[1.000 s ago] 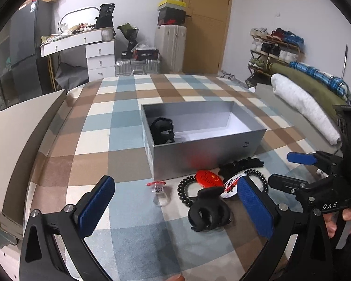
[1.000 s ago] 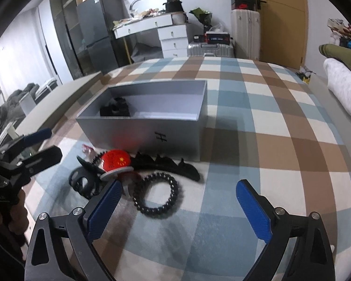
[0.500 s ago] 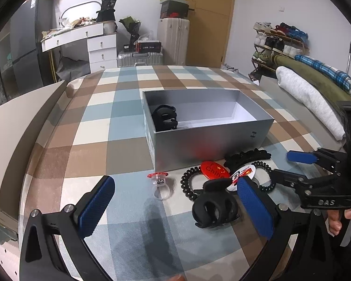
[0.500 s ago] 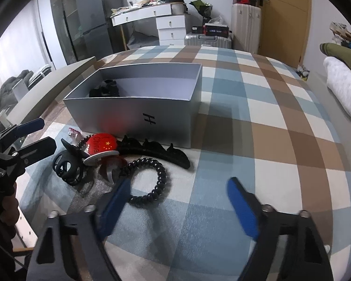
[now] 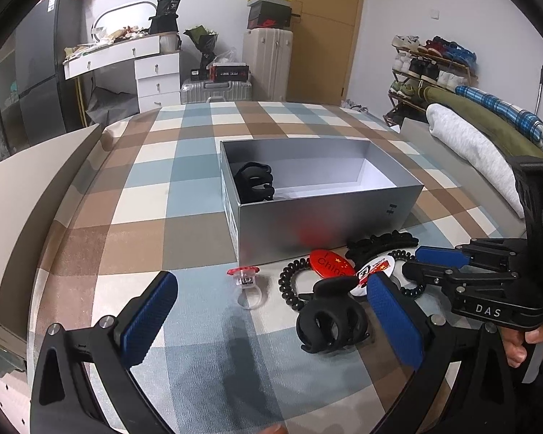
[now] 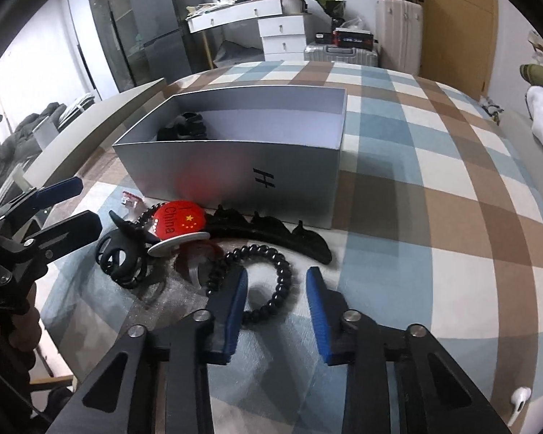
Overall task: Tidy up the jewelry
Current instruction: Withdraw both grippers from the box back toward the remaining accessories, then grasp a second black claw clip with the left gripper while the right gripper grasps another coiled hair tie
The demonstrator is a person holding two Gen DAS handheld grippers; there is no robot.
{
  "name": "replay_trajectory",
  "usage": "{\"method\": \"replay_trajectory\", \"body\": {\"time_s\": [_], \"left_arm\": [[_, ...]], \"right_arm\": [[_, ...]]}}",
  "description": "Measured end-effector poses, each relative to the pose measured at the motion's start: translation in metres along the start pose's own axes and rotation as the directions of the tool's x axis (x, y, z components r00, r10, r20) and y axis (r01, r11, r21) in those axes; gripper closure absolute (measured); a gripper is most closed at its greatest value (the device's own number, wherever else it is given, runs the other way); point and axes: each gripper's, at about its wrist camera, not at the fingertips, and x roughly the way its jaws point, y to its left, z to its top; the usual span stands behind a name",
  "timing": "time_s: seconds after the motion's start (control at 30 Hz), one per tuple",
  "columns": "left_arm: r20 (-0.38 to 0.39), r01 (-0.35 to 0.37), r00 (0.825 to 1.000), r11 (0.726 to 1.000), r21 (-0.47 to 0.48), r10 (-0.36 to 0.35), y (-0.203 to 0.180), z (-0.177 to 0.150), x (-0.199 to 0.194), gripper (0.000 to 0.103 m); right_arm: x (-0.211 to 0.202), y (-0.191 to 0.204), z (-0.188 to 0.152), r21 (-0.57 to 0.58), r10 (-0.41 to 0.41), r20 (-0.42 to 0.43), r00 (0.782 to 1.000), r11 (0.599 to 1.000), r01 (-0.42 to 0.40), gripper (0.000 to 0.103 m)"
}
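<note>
The right tongs (image 6: 277, 294) have just been closing, their jaws now narrowed around the near arc of the black bead bracelet (image 6: 268, 282), pads not yet pressing. Likely the next pick. The left tongs (image 5: 271, 322) gape wide, empty. Beyond, the grey box (image 6: 235, 166) on the bed holds one black claw clip (image 6: 184, 128).

Both cameras ride on the hand-held grippers and look forward and down along their own fingers onto the checked cloth (image 5: 134, 195). The left one sits close over the near left edge, facing the grey box (image 5: 325, 224) and the door beyond. The right one comes from the other side, nearer the clutter. Each shows the same box (image 6: 235, 173), the red badge (image 5: 331, 262) (image 6: 179, 221), and the other gripper at its edge.
</note>
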Motion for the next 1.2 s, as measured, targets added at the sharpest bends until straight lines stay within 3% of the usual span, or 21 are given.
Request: {"method": "replay_trajectory", "body": {"time_s": [0.17, 0.3, 0.63, 0.83, 0.93, 1.13, 1.2], "left_arm": [[0.001, 0.002, 1.0, 1.0, 0.009, -0.002, -0.002, 0.0, 0.001, 0.001], [-0.005, 0.002, 1.0, 1.0, 0.011, -0.002, -0.002, -0.001, 0.002, 0.001], [-0.014, 0.018, 1.0, 1.0, 0.004, -0.018, -0.002, -0.001, 0.002, 0.001], [-0.041, 0.085, 0.996, 0.996, 0.021, -0.084, -0.009, -0.003, 0.004, 0.001], [-0.065, 0.105, 0.993, 0.993, 0.057, -0.102, -0.016, -0.005, 0.006, 0.002], [-0.091, 0.139, 0.987, 0.986, 0.094, -0.131, -0.024, -0.009, 0.007, 0.015], [-0.105, 0.145, 0.985, 0.985, 0.092, -0.136, -0.024, -0.01, 0.009, 0.029]], "right_arm": [[0.001, 0.007, -0.002, -0.052, -0.055, 0.005, 0.998, 0.997, 0.056, 0.093], [-0.001, 0.016, -0.007, -0.109, -0.109, 0.012, 0.994, 0.988, 0.11, 0.095], [-0.031, 0.006, -0.006, -0.059, -0.036, 0.14, 0.99, 0.997, 0.044, 0.095], [-0.04, 0.004, -0.003, -0.032, 0.003, 0.191, 0.982, 0.999, 0.003, 0.095], [-0.041, 0.002, -0.003, -0.017, 0.058, 0.189, 0.98, 0.998, -0.056, 0.095], [-0.041, 0.001, -0.003, -0.002, 0.081, 0.194, 0.978, 0.997, -0.082, 0.095], [-0.042, 0.0, -0.003, 0.0, 0.08, 0.196, 0.977, 0.997, -0.081, 0.095]]}}
